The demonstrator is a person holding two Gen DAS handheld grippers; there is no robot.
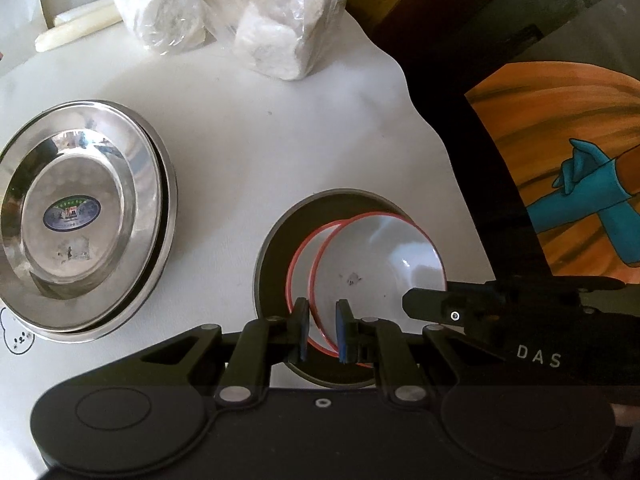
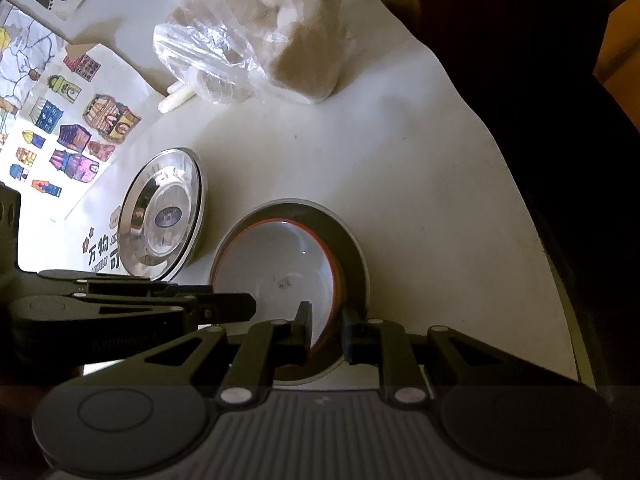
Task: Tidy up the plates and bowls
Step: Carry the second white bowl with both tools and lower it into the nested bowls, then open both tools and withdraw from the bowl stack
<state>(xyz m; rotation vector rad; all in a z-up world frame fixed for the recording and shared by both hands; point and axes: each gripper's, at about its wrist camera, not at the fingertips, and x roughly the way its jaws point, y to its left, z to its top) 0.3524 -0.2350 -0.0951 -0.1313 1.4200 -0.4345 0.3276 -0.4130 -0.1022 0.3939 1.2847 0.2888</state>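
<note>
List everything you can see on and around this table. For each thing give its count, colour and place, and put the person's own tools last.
steel plates: a stack, at least two, silver, top one with an oval sticker, left part of the table.
red-rimmed bowls: two, white inside, nested askew inside the grey bowl.
grey bowl: one, dark grey, table centre.
plastic bag: one, clear, holding white rolls, far side.
candle-like sticks: cream, count unclear, left of the bag.
tablecloth: one, white.
cartoon stickers: many, multicoloured, far left.
left hand-held gripper: black, blue pads, shut on a red-rimmed bowl's rim.
right hand-held gripper: black, shut on a bowl rim.
</note>
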